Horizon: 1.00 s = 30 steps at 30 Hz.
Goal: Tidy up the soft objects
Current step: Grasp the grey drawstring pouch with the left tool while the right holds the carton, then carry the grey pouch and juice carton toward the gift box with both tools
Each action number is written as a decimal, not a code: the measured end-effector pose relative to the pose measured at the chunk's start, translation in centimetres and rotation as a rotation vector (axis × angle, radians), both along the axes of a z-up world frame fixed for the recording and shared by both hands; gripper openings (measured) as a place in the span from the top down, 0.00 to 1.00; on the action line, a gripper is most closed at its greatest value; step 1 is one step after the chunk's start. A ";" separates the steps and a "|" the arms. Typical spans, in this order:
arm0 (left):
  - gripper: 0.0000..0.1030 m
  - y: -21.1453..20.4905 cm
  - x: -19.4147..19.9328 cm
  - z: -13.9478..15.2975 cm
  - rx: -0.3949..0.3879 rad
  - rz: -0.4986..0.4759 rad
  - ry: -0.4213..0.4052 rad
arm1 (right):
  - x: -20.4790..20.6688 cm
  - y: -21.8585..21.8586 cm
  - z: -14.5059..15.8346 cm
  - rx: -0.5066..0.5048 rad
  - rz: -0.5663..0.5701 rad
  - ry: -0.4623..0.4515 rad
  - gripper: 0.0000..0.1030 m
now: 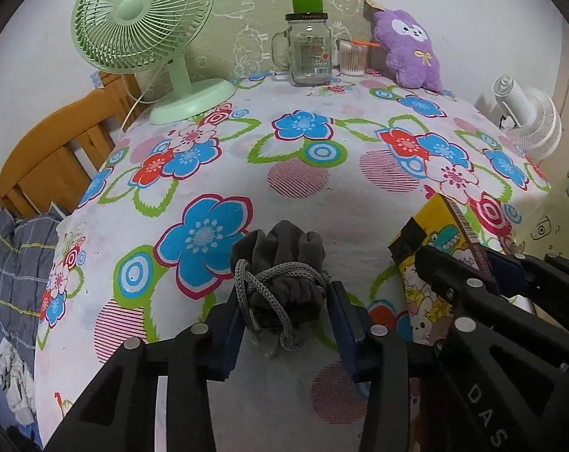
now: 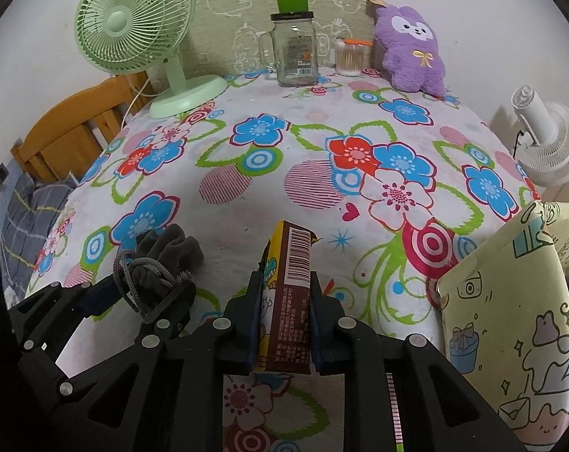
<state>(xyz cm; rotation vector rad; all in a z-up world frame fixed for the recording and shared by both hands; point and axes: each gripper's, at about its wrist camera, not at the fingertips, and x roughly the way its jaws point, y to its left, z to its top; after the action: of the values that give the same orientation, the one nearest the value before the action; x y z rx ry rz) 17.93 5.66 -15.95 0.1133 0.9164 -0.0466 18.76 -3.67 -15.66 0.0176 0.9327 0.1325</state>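
My left gripper (image 1: 286, 320) is shut on a grey drawstring pouch (image 1: 280, 260) and holds it over the near part of the flowered tablecloth (image 1: 303, 188). The pouch also shows in the right wrist view (image 2: 160, 260), between the left gripper's fingers (image 2: 107, 290). My right gripper (image 2: 284, 316) is shut on a yellow and brown cartoon box (image 2: 290, 286), held upright on edge; in the left wrist view the box (image 1: 431, 233) is at the right. A purple plush toy (image 1: 407, 49) leans against the back wall, far from both grippers, also in the right wrist view (image 2: 412, 52).
At the back stand a green desk fan (image 1: 141, 34), a glass mug jar (image 1: 309, 51) with a green cup behind it, and a cup of cotton swabs (image 1: 352, 58). A white fan (image 1: 529, 116) is at the right. A cartoon-print cushion (image 2: 510, 320) stands near right. A wooden chair (image 1: 54, 147) is left.
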 end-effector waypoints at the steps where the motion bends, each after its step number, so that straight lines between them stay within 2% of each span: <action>1: 0.59 0.0 -0.2 0.1 -0.002 -0.001 -0.003 | -0.1 0.0 0.0 0.000 0.001 -0.001 0.77; 30: 0.59 -1.8 -5.9 4.4 -0.048 0.026 -0.107 | -5.5 -1.8 4.3 0.012 0.020 -0.108 0.77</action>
<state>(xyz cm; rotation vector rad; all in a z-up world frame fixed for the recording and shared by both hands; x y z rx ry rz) 12.01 3.83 -11.51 0.0589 0.8097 -0.0377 13.23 -5.43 -11.38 0.0119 0.8248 0.1563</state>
